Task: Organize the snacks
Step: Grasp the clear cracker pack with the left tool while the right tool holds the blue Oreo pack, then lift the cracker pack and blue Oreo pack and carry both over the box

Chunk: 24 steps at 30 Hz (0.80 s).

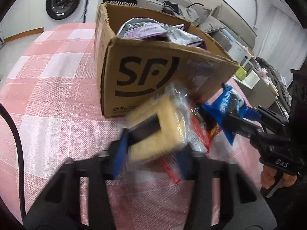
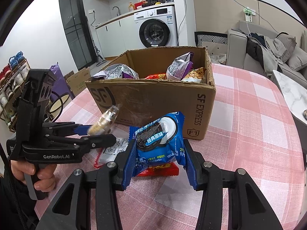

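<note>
An open SF cardboard box (image 1: 145, 72) (image 2: 153, 97) stands on the pink checked table and holds several snack bags (image 2: 180, 67). My left gripper (image 1: 151, 143) (image 2: 103, 132) is shut on a clear-wrapped yellow cracker pack (image 1: 163, 126) (image 2: 105, 122), held in front of the box. My right gripper (image 2: 157, 157) (image 1: 236, 115) is shut on a blue Oreo pack (image 2: 157, 140) (image 1: 228, 103), just above the table. A red snack packet (image 2: 159, 170) (image 1: 203, 132) and a clear-and-white wrapper (image 2: 113, 149) lie on the cloth below both grippers.
The pink checked tablecloth (image 1: 48, 99) (image 2: 249, 124) extends left of and behind the box. A washing machine (image 2: 155, 30), a grey sofa with clothes (image 2: 268, 53) and a shoe rack (image 2: 11, 80) stand around the table.
</note>
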Each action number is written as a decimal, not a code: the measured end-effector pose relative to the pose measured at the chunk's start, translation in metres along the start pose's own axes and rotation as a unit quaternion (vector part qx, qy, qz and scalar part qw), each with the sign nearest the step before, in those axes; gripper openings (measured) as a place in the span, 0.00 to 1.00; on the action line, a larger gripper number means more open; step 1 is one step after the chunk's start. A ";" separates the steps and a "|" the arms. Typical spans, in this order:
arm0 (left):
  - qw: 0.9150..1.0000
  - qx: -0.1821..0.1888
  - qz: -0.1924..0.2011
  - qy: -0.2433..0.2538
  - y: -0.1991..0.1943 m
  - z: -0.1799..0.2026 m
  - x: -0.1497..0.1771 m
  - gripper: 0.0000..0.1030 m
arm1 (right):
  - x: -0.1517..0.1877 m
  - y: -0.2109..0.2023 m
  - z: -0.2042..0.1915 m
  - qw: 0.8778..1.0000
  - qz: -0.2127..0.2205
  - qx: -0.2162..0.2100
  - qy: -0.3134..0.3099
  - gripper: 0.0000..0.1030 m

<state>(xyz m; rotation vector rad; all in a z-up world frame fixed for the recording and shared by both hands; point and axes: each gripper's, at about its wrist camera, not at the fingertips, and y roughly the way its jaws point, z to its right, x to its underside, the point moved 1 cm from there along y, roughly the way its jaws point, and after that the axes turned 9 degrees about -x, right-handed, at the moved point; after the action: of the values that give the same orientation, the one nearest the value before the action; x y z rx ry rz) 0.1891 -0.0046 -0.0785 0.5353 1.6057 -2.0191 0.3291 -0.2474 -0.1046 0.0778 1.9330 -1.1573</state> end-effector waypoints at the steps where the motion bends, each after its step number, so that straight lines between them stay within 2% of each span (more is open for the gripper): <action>1: 1.000 0.000 0.000 0.003 -0.002 0.001 0.000 0.23 | 0.000 0.000 0.000 1.000 0.000 0.000 0.000 0.45; 4: 0.999 -0.028 0.016 0.024 -0.006 0.005 0.002 0.20 | 0.000 0.000 0.000 1.000 0.000 0.000 0.000 0.45; 6: 0.999 -0.028 0.020 0.026 -0.010 0.004 0.006 0.19 | 0.000 0.000 0.000 1.000 0.000 -0.001 -0.001 0.45; 9: 0.998 -0.035 0.029 0.036 -0.015 0.005 0.008 0.11 | 0.000 0.000 -0.001 1.000 0.000 0.000 -0.001 0.45; 24: 0.994 -0.036 0.079 0.063 -0.063 0.027 0.019 0.10 | -0.002 -0.013 -0.006 1.000 0.018 -0.004 -0.003 0.45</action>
<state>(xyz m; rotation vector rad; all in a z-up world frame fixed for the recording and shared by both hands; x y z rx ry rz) 0.1362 -0.0222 -0.0349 0.7513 1.6464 -1.8376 0.3207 -0.2499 -0.0929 0.1039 1.9241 -1.1243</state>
